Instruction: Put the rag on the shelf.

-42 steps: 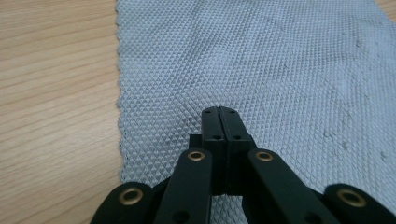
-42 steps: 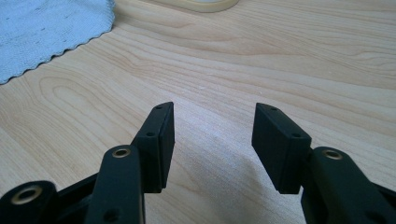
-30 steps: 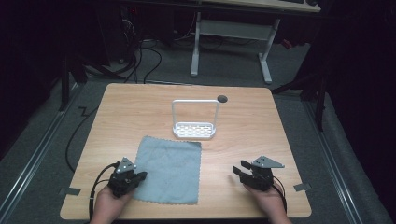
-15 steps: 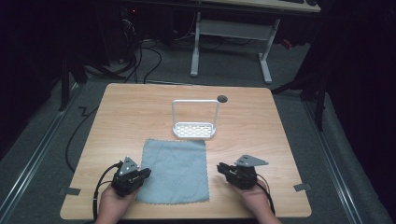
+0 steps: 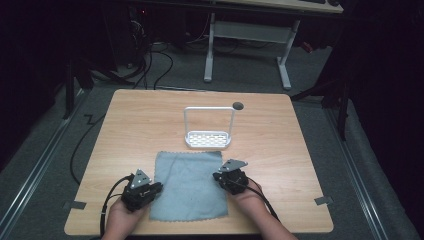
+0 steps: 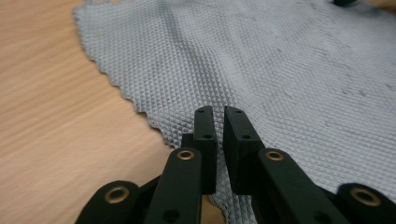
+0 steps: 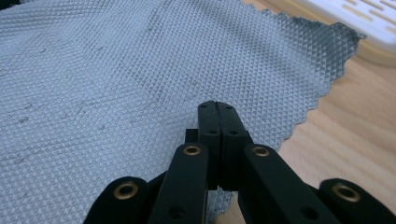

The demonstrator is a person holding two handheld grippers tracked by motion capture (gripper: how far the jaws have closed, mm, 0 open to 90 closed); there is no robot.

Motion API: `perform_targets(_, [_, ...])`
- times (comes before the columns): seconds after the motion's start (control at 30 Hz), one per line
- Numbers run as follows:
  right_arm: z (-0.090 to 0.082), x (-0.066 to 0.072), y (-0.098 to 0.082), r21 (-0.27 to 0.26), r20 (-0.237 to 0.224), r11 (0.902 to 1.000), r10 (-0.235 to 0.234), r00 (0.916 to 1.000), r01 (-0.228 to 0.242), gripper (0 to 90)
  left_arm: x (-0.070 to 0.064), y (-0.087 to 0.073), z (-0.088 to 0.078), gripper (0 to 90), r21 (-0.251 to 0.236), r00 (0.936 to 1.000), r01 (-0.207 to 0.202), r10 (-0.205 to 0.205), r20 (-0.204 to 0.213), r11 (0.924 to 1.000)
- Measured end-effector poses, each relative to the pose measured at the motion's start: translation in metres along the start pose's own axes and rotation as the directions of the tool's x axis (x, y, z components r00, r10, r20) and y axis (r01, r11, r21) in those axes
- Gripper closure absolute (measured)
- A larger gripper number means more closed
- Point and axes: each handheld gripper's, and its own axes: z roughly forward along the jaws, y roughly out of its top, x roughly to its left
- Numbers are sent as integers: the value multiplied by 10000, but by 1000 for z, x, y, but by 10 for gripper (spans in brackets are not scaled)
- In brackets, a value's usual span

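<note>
Grey cloth (image 5: 187,185) flat on tabletop (image 5: 135,125). Left gripper (image 6: 219,135) slightly parted, right gripper (image 7: 217,126) pressed closed over opposite edges. Likely to miss thin fabric, scraping wood.

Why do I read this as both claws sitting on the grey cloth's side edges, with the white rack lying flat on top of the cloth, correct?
Not quite. In the high view the white rack stands upright on the bare table just beyond the grey cloth, not on it. The left claw and right claw are at its side edges.

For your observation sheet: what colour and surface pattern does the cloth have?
The cloth is grey-blue with a fine raised diamond weave, clearest in the left gripper view.
</note>
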Motion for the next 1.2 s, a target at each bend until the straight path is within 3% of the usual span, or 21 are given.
perform_targets(0.03, [-4, 0, -4, 16, -50, 10000, 36, 10000, -35, 900, 0, 0, 0, 843, 0, 10000, 0, 0, 0, 10000])
perform_targets(0.07, [-8, -1, -8, 1, -46, 10000, 28, 10000, -28, 900, -10, 2, 3, 843, 83, 9991, -363, 361, 214, 9993])
perform_targets(0.2, [-20, -2, -20, -11, -81, 10000, 91, 9999, -91, 900, -23, 5, 7, 843, 125, 9961, -636, 627, 622, 9979])
perform_targets(0.47, [-54, -14, -53, 123, -75, 9986, 513, 9987, -512, 900, -51, 11, 18, 843, 153, 9840, -738, 704, 1637, 9972])
perform_targets(0.63, [-66, -21, -65, 45, 80, 9970, 775, 9970, -775, 900, -58, 11, 20, 842, 151, 9779, -895, 850, 1910, 9959])
perform_targets(0.7, [-67, -25, -67, -25, -65, 9940, 1090, 9940, -1090, 881, -56, 11, 20, 838, 175, 9764, -722, 671, 2053, 9972])
perform_targets(0.83, [-70, -33, -64, -628, -196, 9852, 1584, 9872, -1594, 811, -43, 11, 18, 779, -9, 9867, -193, 192, 1612, 9998])
perform_targets(0.93, [-73, -40, -65, -1024, -193, 9725, 2084, 9779, -2093, 741, -30, 16, 19, 734, -277, 9936, 235, -203, 1110, 9993])
perform_targets(1.0, [-75, -43, -67, -1179, -27, 9702, 2129, 9771, -2117, 704, -21, 23, 21, 695, -476, 9964, 505, -471, 699, 9976])
perform_targets(1.13, [-81, -49, -69, -1532, 148, 9645, 2199, 9754, -2151, 696, -6, 44, 40, 611, -681, 9957, 878, -895, -235, 9938])
perform_targets(1.2, [-82, -49, -69, -1556, 146, 9641, 2201, 9754, -2152, 695, -4, 48, 46, 610, -564, 9956, 772, -800, -483, 9954])
